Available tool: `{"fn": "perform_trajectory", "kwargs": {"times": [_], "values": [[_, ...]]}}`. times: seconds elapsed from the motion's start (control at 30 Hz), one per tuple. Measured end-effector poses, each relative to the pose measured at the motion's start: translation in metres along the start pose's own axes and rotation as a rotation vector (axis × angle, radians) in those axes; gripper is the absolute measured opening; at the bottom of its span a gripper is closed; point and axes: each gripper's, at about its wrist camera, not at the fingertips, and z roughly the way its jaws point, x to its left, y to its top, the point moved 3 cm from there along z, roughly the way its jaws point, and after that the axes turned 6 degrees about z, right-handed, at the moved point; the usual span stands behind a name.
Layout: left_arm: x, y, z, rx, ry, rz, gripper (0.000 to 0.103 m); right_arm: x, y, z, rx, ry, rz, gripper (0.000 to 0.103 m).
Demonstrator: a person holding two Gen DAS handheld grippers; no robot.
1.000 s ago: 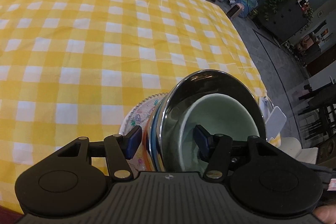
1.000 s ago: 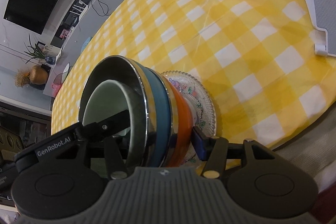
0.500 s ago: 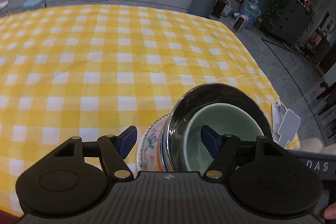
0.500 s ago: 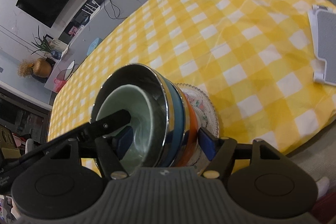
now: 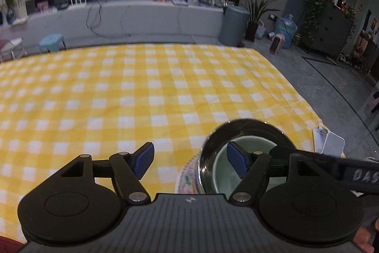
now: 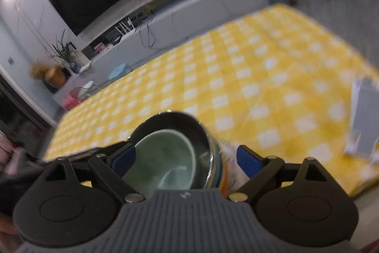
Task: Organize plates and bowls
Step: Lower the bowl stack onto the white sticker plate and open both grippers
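Observation:
A stack of dishes sits near the front edge of the yellow checked table (image 5: 142, 91). A pale green bowl (image 5: 258, 144) lies inside a steel bowl (image 5: 248, 121) over a floral plate (image 5: 187, 178). My left gripper (image 5: 190, 163) is open just above the stack, its left pad well clear and its right pad over the bowl's mouth. In the right wrist view the green bowl (image 6: 165, 153) and steel bowl (image 6: 170, 119) rest on a blue bowl (image 6: 216, 170), an orange bowl (image 6: 225, 178) and the plate (image 6: 233, 165). My right gripper (image 6: 186, 159) straddles the stack from above, its jaws opening, pads off the dishes.
A white and grey board (image 6: 364, 117) lies at the table's right edge, also in the left wrist view as a white board (image 5: 329, 141). Beyond the table stand a counter (image 5: 142, 16), a blue stool (image 5: 52, 40), a bin (image 5: 233, 25) and plants.
Both grippers have let go of the stack, opened wider and risen, tilting up so more of the room shows. The stack stays on the table.

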Motion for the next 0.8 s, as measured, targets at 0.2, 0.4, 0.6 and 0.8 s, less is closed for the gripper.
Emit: {"fn": "perform_trajectory", "kwargs": {"times": [0.2,0.4,0.6,0.8], "values": [[0.005,0.000,-0.017,-0.057,0.039,0.037,0.086,-0.005,0.002,-0.011,-0.096,-0.047,-0.059,0.092],[0.036,-0.005,-0.033,-0.016,-0.022,-0.021,0.086,-0.047,0.017,-0.022,-0.085,0.018,0.155,0.081],[0.084,-0.015,-0.011,0.144,-0.037,-0.206,0.073,-0.076,0.014,0.002,0.029,-0.107,0.210,0.035],[0.091,-0.038,0.045,0.306,-0.029,-0.325,0.057,-0.066,0.009,0.032,0.133,-0.149,0.144,0.023]]}}
